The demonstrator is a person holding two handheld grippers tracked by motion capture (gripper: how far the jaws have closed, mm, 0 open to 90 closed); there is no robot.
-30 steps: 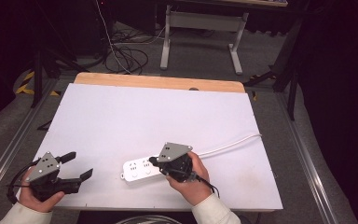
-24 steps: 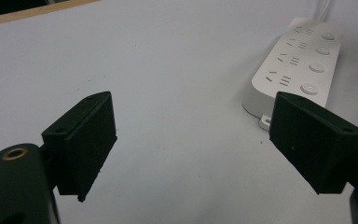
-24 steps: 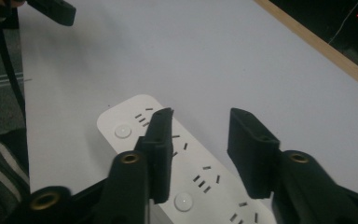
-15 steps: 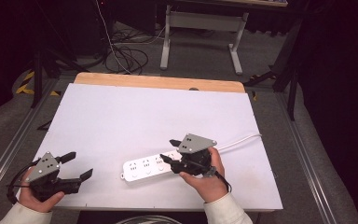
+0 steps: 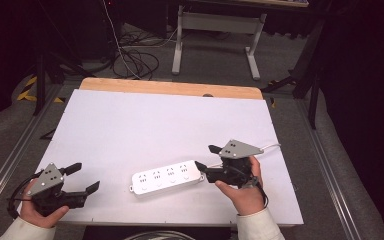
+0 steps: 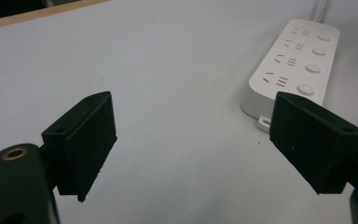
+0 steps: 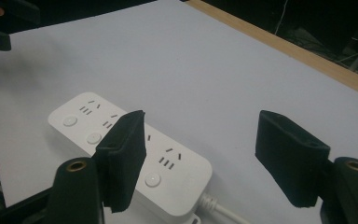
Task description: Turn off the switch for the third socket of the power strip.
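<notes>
A white power strip (image 5: 167,176) with several sockets lies flat on the white tabletop (image 5: 155,120), near the front edge. Its white cable (image 5: 270,146) runs off to the right behind my right hand. My right gripper (image 5: 206,157) is open just off the strip's right end and holds nothing. In the right gripper view the strip (image 7: 81,116) sits under and beyond the left jaw, and the cable (image 7: 219,207) leaves its near end. My left gripper (image 5: 85,176) is open at the front left corner, well apart from the strip (image 6: 293,60), which lies beyond its right jaw.
A wooden strip (image 5: 170,88) borders the table's far edge. Beyond it on the floor are a metal stand (image 5: 215,30) and loose cables (image 5: 135,55). Metal rails (image 5: 330,170) run along both sides of the table.
My right gripper has moved right, from over the strip's right end to just beyond it. The left gripper and the strip have not moved.
</notes>
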